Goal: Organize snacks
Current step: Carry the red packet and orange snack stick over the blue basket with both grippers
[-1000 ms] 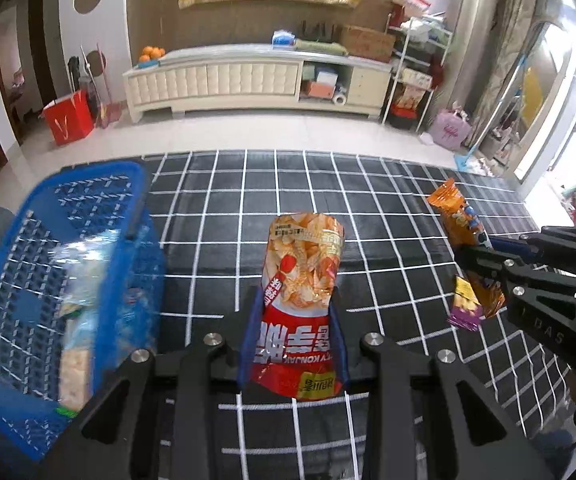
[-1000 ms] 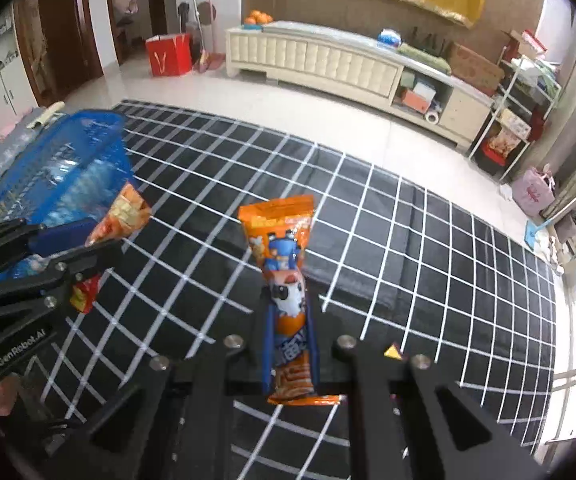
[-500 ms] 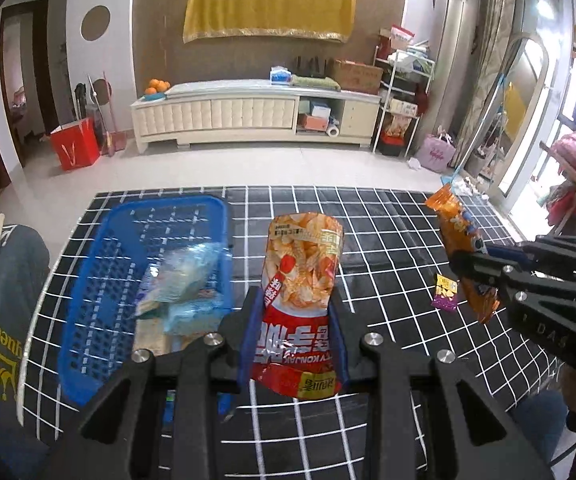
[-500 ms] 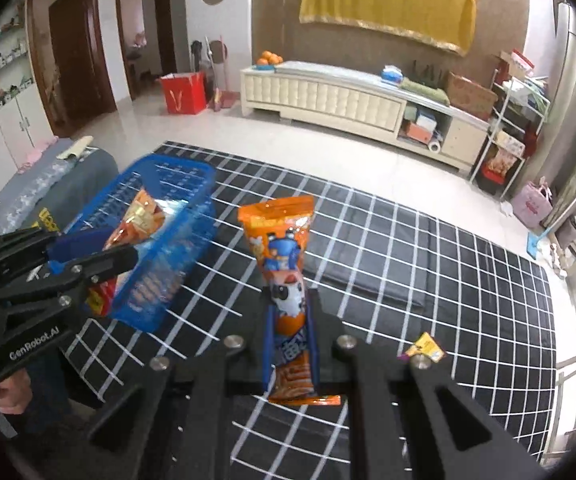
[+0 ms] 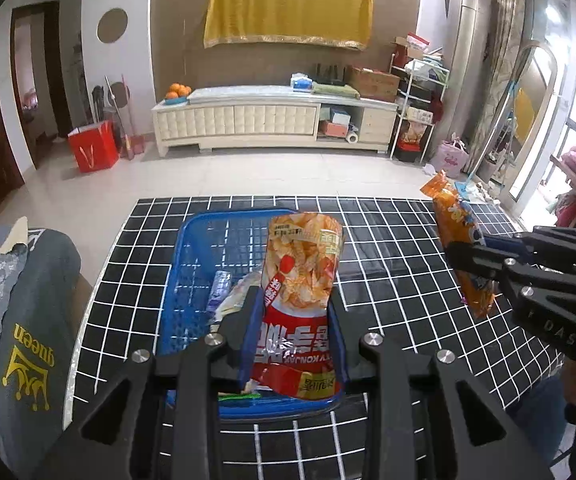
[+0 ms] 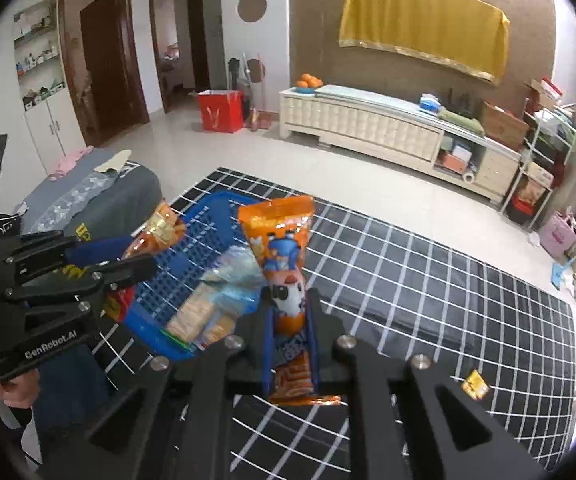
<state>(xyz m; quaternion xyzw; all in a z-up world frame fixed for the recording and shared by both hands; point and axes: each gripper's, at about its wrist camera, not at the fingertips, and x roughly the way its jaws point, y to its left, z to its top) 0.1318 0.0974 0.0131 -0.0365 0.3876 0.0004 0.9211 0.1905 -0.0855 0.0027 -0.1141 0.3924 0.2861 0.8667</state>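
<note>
My left gripper (image 5: 294, 300) is shut on a red and orange chip bag (image 5: 300, 280), held upright over the blue plastic basket (image 5: 183, 264). In the right wrist view that same gripper (image 6: 127, 260) shows at the left with the chip bag (image 6: 159, 228) above the basket (image 6: 207, 216). My right gripper (image 6: 290, 300) is shut on a slim orange snack packet with a cartoon figure (image 6: 279, 240), lifted just right of the basket. From the left wrist view it (image 5: 468, 258) appears at the right edge with the orange packet (image 5: 452, 216). Several snack packs (image 6: 215, 300) lie inside the basket.
The basket sits on a black table with a white grid (image 5: 388, 248). A small yellow packet (image 6: 475, 385) lies near the table's right edge. A grey garment with yellow print (image 5: 23, 320) hangs at the left. A cream cabinet (image 5: 271, 120) and red bag (image 5: 92, 151) stand beyond.
Both grippers have risen and swung left with their packets. The basket, at the far left a second ago, now lies under the left gripper and beside the right one.
</note>
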